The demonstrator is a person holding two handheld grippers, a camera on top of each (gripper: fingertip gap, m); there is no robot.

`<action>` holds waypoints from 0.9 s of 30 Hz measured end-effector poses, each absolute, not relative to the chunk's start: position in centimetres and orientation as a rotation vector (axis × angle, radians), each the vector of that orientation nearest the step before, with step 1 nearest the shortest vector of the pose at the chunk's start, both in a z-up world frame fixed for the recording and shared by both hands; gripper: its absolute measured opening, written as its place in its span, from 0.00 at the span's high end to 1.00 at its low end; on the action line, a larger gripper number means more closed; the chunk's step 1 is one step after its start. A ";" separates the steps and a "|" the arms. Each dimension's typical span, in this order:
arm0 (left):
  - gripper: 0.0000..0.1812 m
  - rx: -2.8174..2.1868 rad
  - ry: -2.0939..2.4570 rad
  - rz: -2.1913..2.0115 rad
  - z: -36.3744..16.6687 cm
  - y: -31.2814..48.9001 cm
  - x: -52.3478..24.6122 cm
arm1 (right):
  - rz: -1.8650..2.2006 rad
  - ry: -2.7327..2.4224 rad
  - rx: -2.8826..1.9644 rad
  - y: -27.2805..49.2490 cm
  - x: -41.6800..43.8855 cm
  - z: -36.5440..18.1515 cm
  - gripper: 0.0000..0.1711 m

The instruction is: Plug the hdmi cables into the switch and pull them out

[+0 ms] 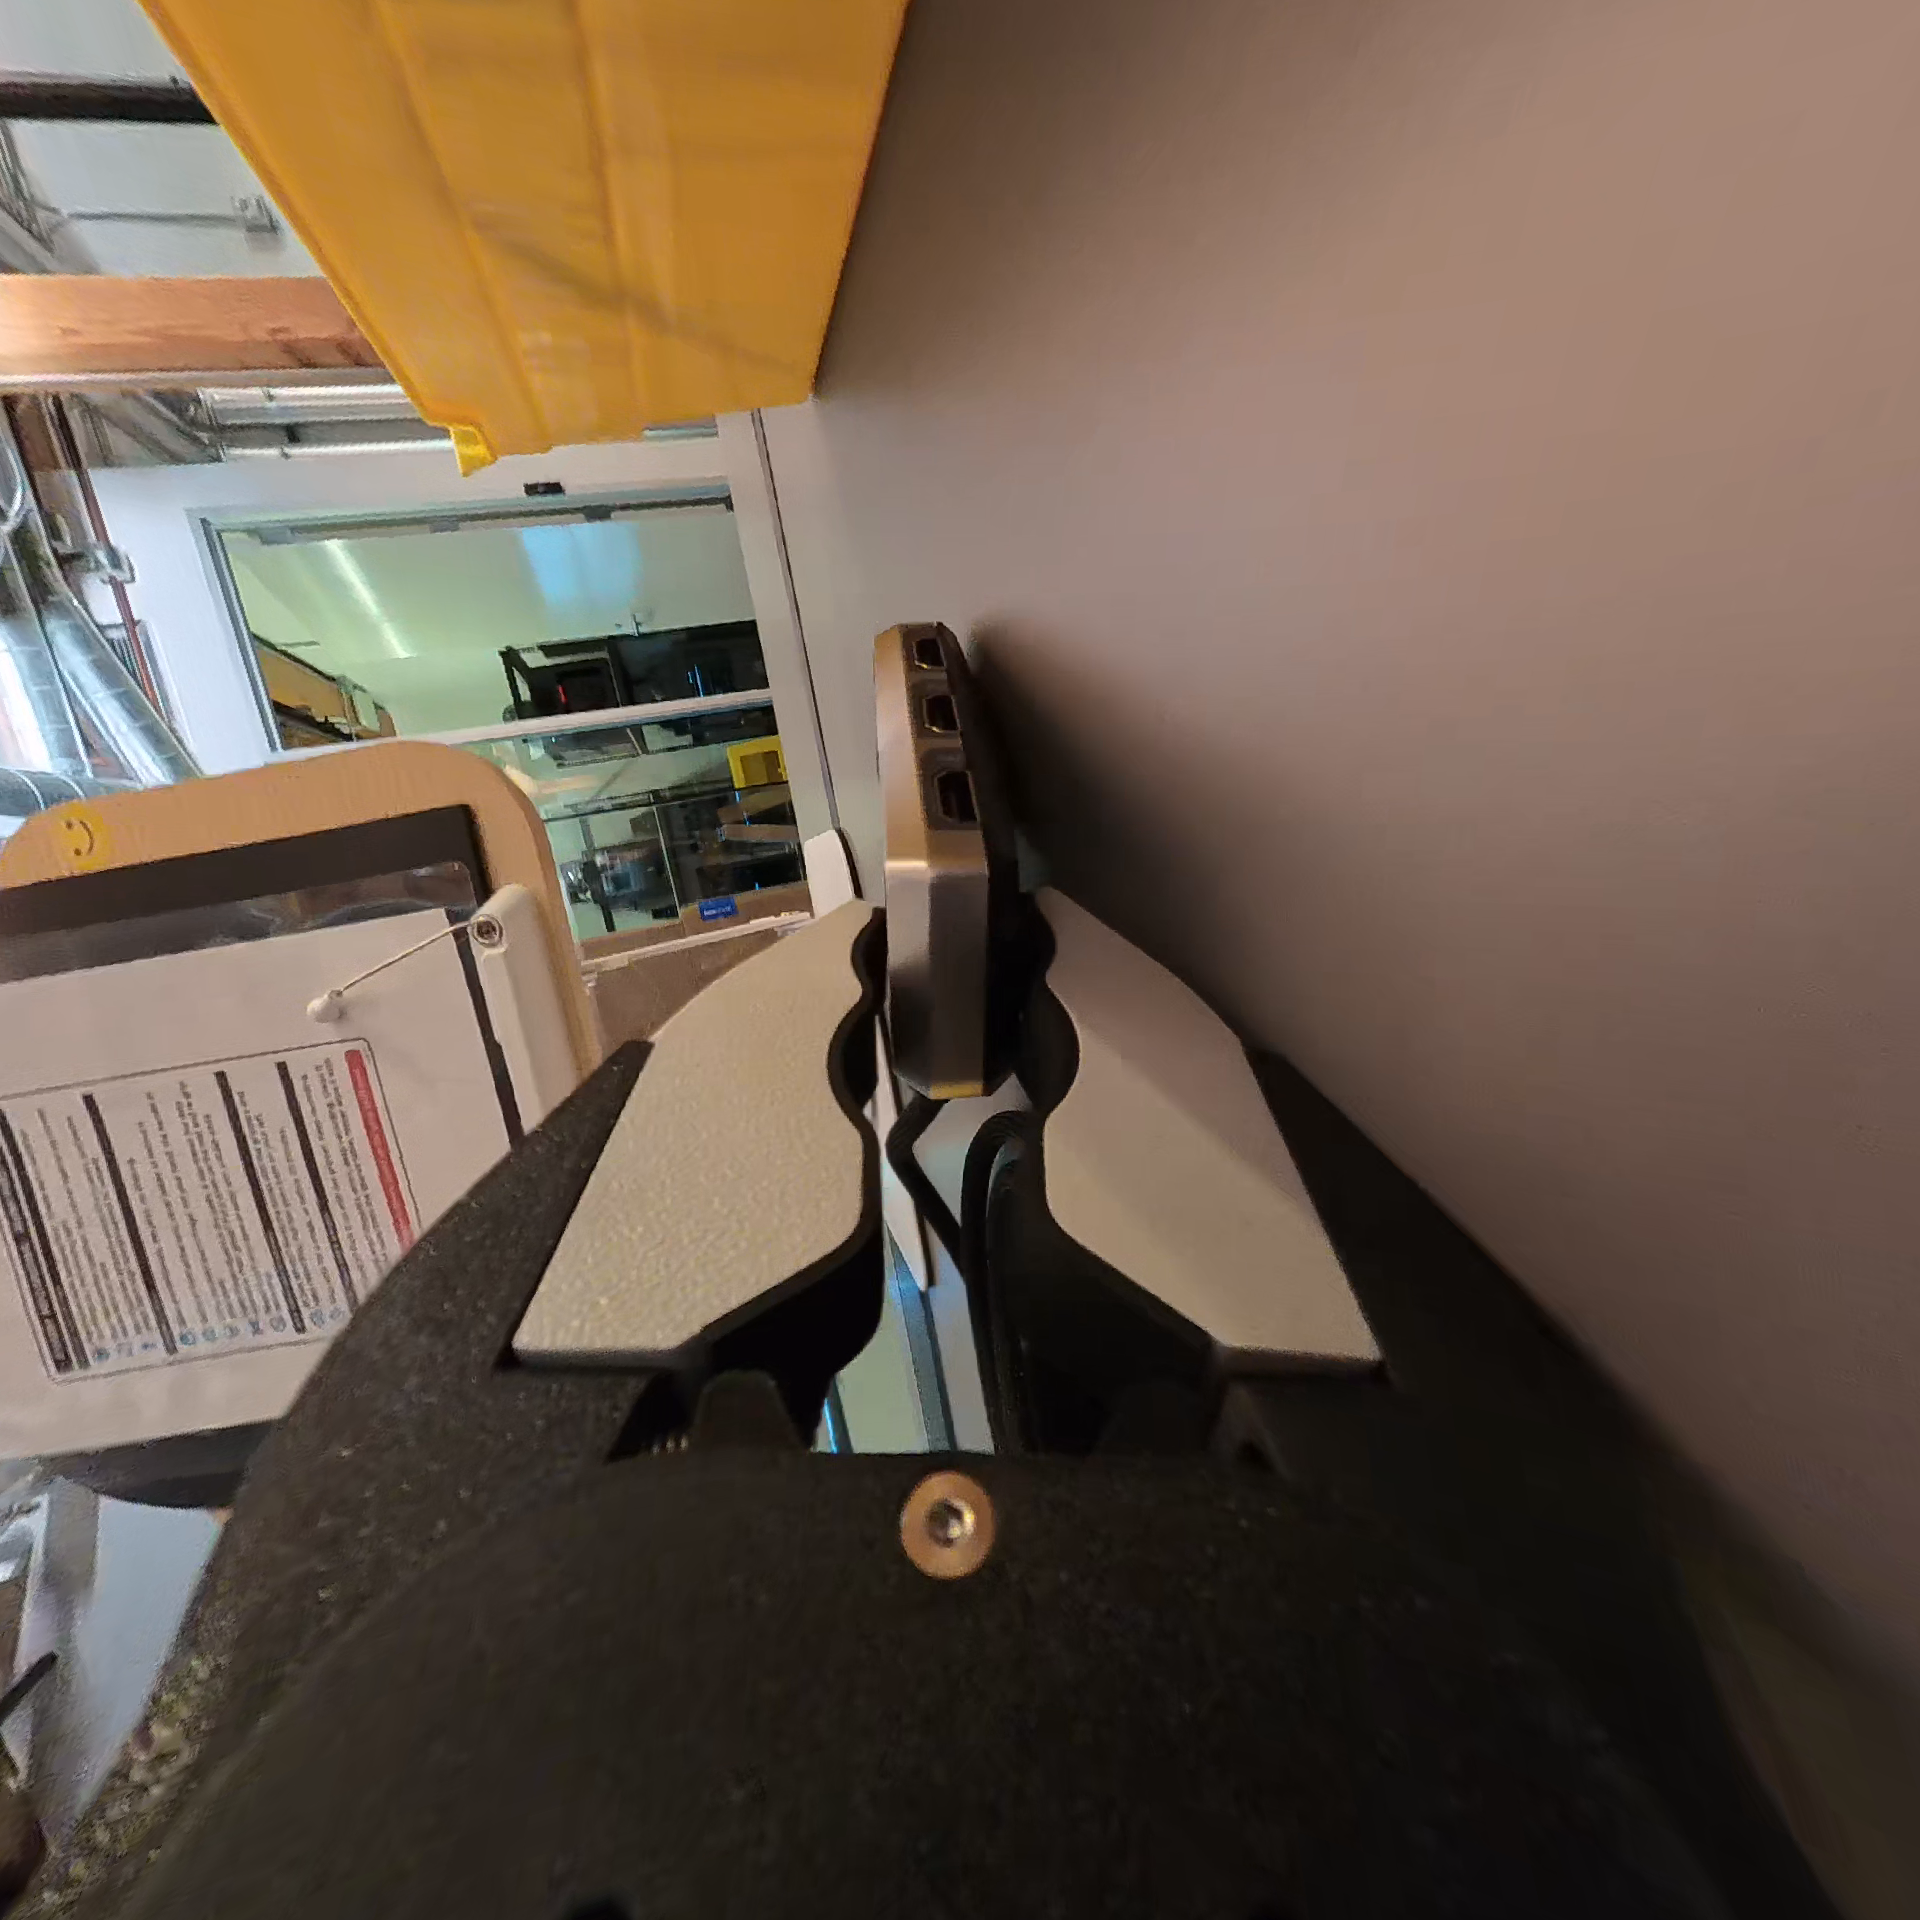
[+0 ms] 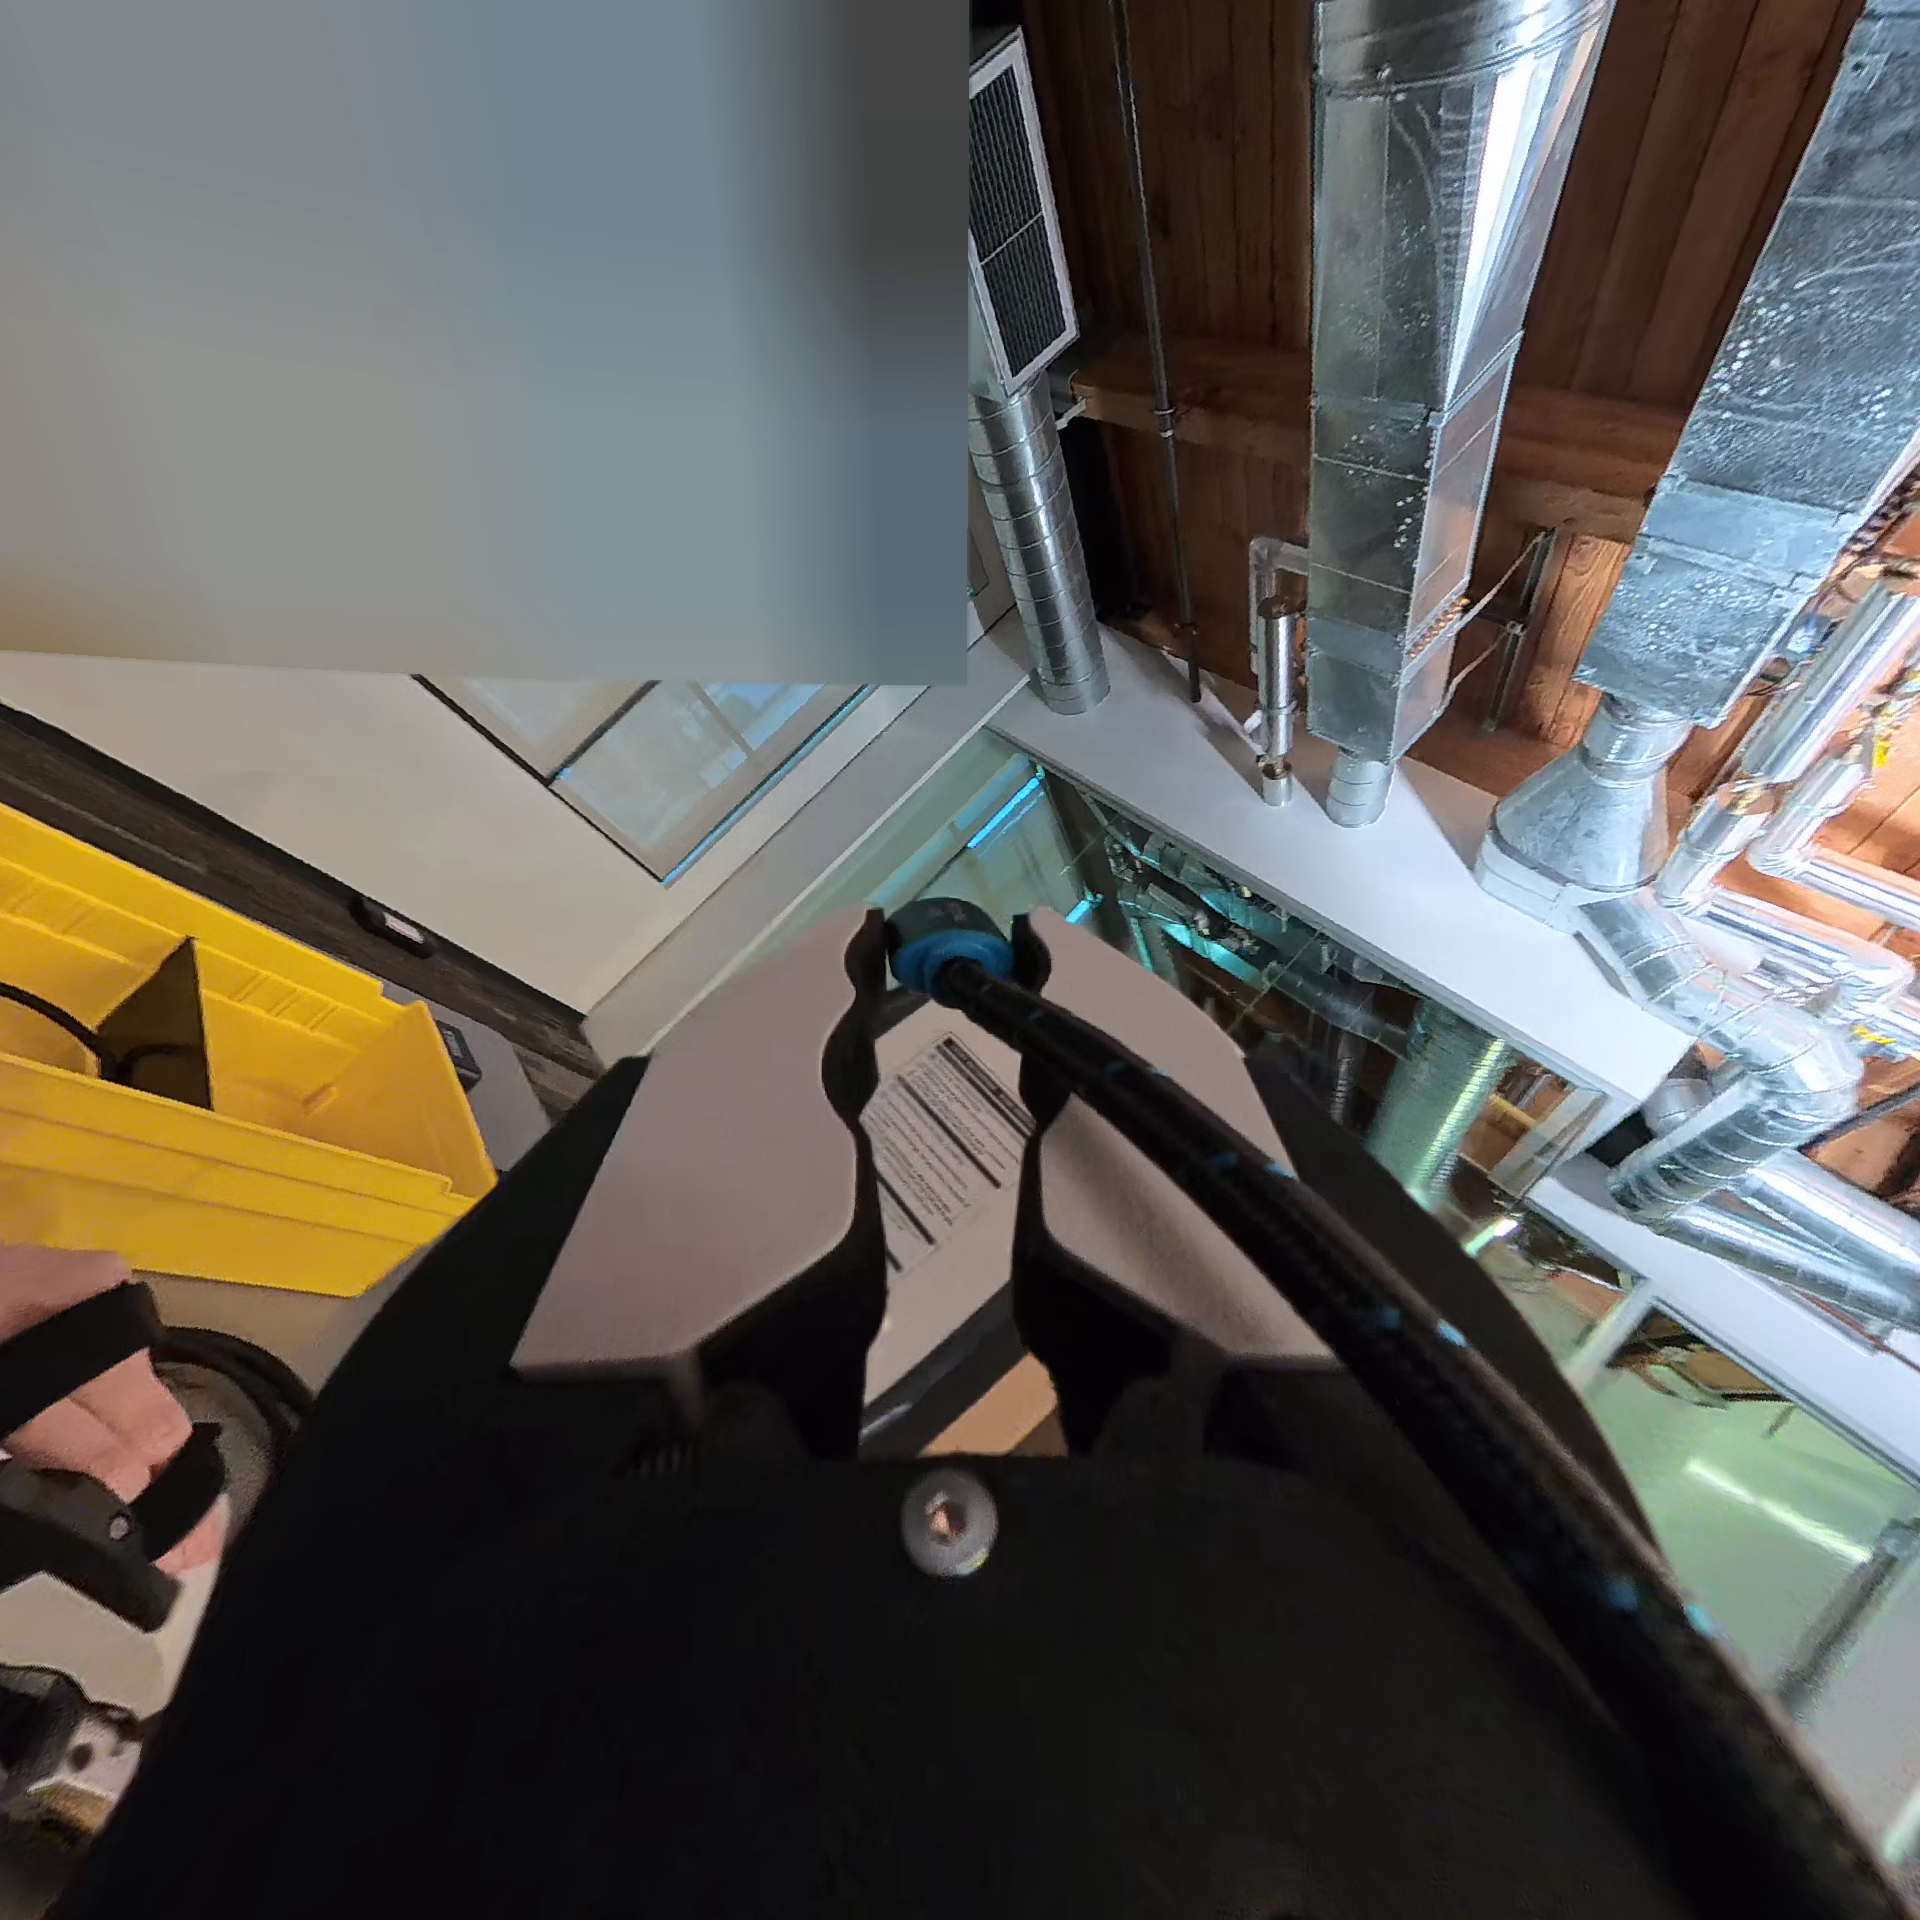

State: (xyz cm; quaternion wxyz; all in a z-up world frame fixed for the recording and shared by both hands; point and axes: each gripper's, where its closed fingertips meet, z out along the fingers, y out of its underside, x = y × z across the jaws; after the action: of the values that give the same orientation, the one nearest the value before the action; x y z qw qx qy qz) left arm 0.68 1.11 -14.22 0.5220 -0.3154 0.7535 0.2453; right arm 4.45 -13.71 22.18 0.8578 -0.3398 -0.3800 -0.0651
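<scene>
Left gripper [image 1: 961, 997] | being clenched on switch [image 1: 935, 883], empty ports at 12 o'clock | right gripper [image 2: 951, 961] | gripping hdmi cable [image 2: 1143, 1091] plug | plug being best squared with port before pressing.

yellow bin [image 2: 239, 1122], metal ducts [image 2: 1392, 416] (overhead)

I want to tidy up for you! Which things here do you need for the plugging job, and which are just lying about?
Needed:
switch, held in the left gripper
cable, its plug held in the right gripper

Just lying about:
yellow bin
printed sheet
ceiling ducts
</scene>
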 end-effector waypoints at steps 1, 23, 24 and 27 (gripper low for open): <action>0.88 -0.769 1.795 0.592 -14.2 1.2 0.7 | -0.099 -0.800 -0.718 -13.6 4.4 22.1 0.86; 0.88 -0.993 1.311 0.125 -1.1 0.5 -2.5 | 0.694 -0.829 -0.854 -13.3 2.7 20.8 0.86; 0.88 -0.989 1.291 0.111 -0.4 0.4 -2.7 | 0.690 -0.830 -0.866 -13.1 2.6 20.7 0.86; 0.88 -0.978 1.238 0.108 1.3 0.2 -3.3 | 0.684 -0.818 -0.904 -12.5 2.4 20.4 0.86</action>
State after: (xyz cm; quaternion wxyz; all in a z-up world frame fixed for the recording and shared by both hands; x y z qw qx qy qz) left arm -3.33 0.23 1.29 0.7033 -0.4394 0.5567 0.0485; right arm 2.43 -12.47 20.39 0.7654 -0.4162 -0.3766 0.3149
